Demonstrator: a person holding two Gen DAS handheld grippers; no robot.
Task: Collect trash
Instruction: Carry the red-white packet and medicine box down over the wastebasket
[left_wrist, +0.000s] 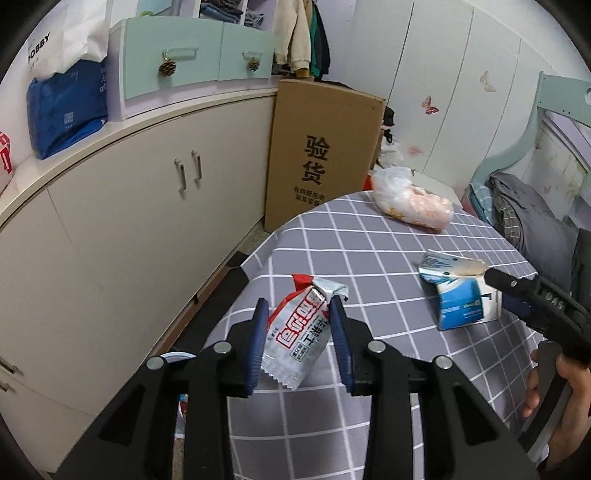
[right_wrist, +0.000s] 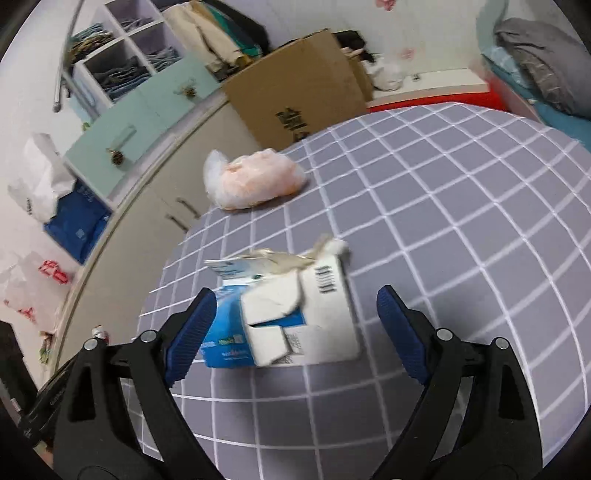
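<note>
A silver and red snack wrapper (left_wrist: 299, 332) hangs between the blue pads of my left gripper (left_wrist: 300, 314), which is shut on it above the grey checked table (left_wrist: 369, 251). A torn blue and white carton (right_wrist: 291, 314) lies on the table between the wide-open fingers of my right gripper (right_wrist: 295, 317); the left pad (right_wrist: 192, 328) is close to the carton, the other stands apart. The carton (left_wrist: 461, 295) and the right gripper's finger (left_wrist: 513, 288) also show in the left wrist view. A clear plastic bag with orange contents (right_wrist: 251, 181) lies at the table's far side, also in the left wrist view (left_wrist: 410, 199).
A cream cabinet (left_wrist: 129, 206) runs along the left of the table. A tall cardboard box (left_wrist: 321, 155) stands beyond the table's far edge. A bed with grey bedding (left_wrist: 528, 218) is at the right. Blue and white bags (left_wrist: 66, 107) sit on the cabinet top.
</note>
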